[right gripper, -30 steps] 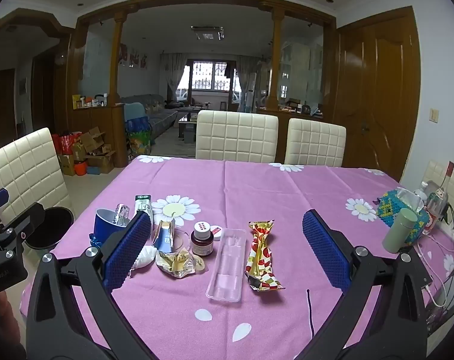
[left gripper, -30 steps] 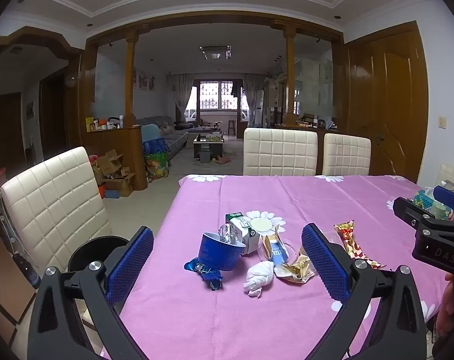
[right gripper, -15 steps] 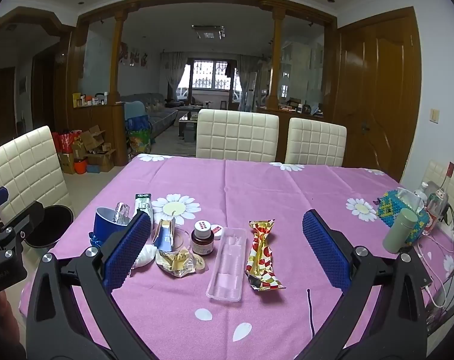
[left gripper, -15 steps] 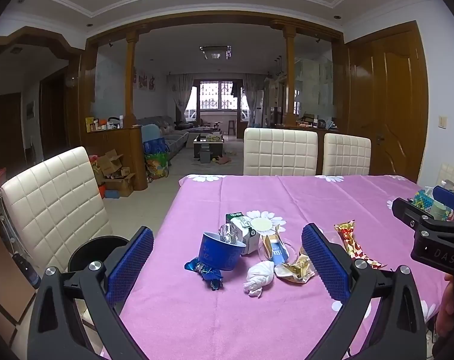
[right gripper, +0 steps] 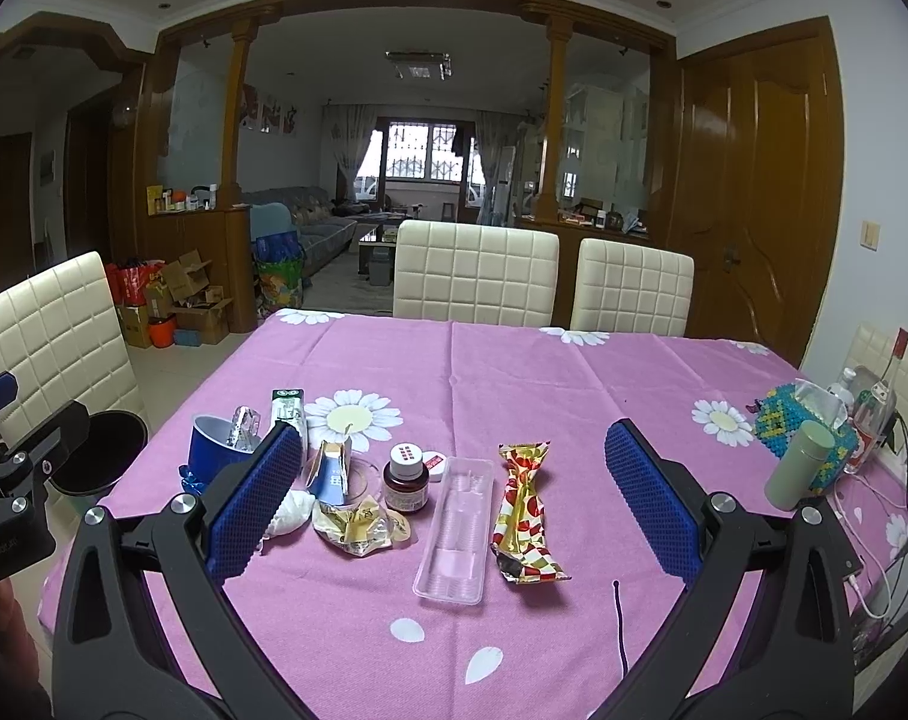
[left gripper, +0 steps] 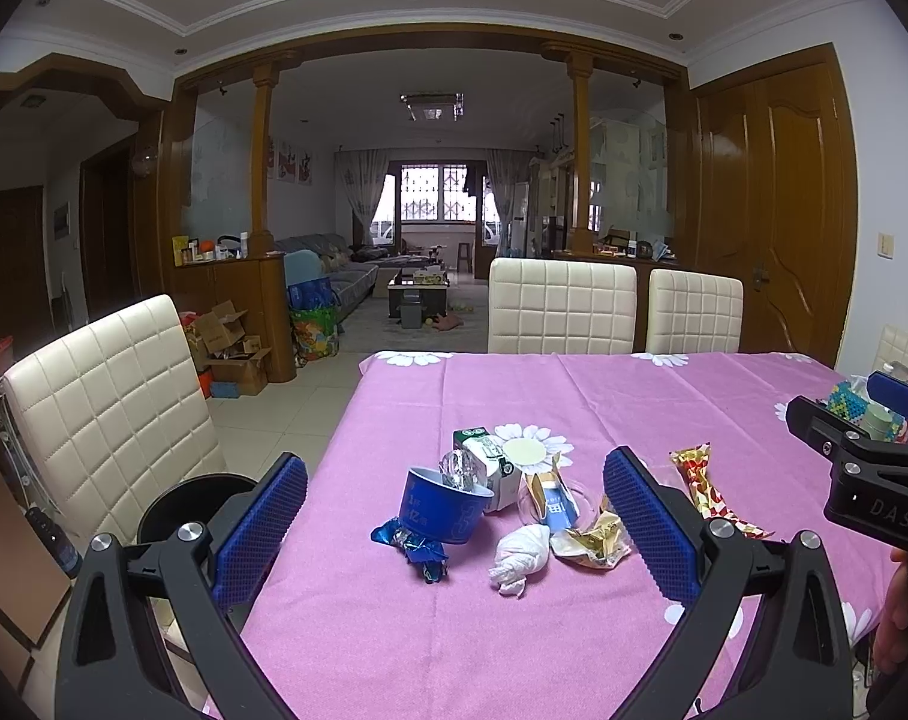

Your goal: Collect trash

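My left tongs (left gripper: 454, 528) are spread wide with nothing between the blue pads, held above the near left part of the table (left gripper: 634, 396). My right tongs (right gripper: 454, 498) are just as wide apart and empty, over the near middle of the pink daisy cloth.

Ahead of the left pair lies the trash, bunched together — a blue paper cup (left gripper: 442, 504) tilted on its side with crumpled clear plastic in its mouth, a green-and-white carton (left gripper: 484, 456) touching it behind, a blue foil wrapper (left gripper: 415, 546) just in front of it, a white wadded tissue (left gripper: 520, 552) and a crumpled gold wrapper (left gripper: 592, 540) beside that.

From the right pair I see the rest: a small brown bottle (right gripper: 405, 480) with a white cap standing upright, a clear plastic tray (right gripper: 457, 531) lying lengthwise next to it, and a red-and-gold candy wrapper (right gripper: 523, 510) just beyond the tray.

Off the table's left edge, on the floor by the cream chair (left gripper: 106, 414), stands a black bin (left gripper: 184, 498) — well apart from the pile. At the far right edge stand a green cylinder (right gripper: 799, 465) and a beaded tissue box (right gripper: 814, 426).
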### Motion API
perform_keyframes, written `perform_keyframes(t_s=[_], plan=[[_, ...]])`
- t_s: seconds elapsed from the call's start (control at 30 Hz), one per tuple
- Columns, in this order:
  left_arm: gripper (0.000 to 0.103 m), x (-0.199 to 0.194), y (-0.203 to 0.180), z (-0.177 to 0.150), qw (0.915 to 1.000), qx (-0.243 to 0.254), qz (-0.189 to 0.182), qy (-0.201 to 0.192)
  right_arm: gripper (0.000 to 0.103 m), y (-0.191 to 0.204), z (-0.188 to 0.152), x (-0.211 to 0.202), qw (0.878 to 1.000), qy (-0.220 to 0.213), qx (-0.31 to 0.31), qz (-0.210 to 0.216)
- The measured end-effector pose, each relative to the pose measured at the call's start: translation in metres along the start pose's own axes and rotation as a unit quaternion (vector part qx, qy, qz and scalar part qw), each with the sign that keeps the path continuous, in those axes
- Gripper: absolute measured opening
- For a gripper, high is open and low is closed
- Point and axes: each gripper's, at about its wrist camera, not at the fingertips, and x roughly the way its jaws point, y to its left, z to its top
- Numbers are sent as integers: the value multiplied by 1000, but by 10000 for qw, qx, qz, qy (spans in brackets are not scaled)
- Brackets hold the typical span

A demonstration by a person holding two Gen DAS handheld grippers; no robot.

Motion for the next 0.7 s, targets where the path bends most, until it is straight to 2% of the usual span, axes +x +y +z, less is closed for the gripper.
perform_keyframes(t_s=[0.7], plan=[[97, 4, 1, 0, 10000, -31, -21, 9, 100, -4, 1, 0, 10000, 50, -47, -1]])
